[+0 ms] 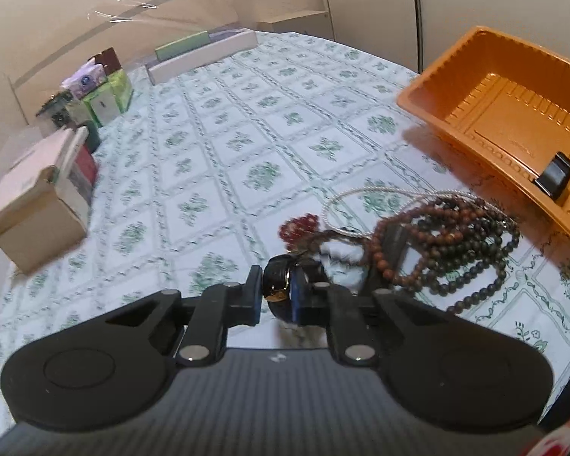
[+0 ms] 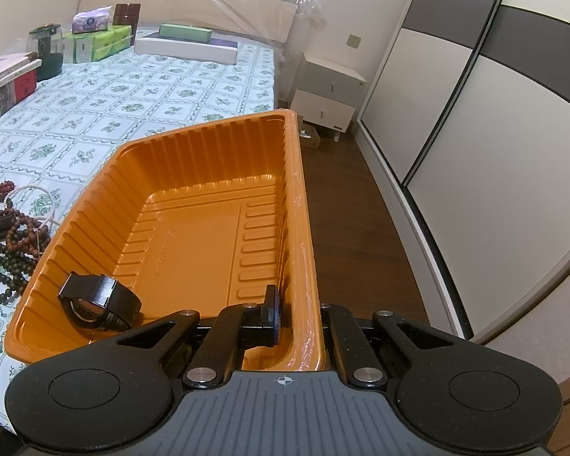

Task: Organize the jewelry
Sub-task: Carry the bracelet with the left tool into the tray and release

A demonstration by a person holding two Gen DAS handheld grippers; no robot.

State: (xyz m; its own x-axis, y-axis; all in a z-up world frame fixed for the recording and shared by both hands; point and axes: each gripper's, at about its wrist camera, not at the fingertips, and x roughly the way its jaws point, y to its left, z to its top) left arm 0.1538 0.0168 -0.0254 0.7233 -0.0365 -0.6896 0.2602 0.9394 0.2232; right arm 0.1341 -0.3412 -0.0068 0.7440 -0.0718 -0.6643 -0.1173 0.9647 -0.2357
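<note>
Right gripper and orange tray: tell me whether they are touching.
Touching. The right wrist view shows the right gripper shut on the orange tray, one finger inside the near wall, the other outside and mostly hidden.

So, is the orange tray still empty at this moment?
No, a black watch already lies inside the orange tray, near its left wall.

Both tongs, left tongs (image 1: 275, 296) and right tongs (image 2: 298, 319), look alike: matte black round-ended side plates, black linkage arms pinned with silver screws, blue-edged pads, and a ribbed grey body bearing a small white crosshair mark
</note>
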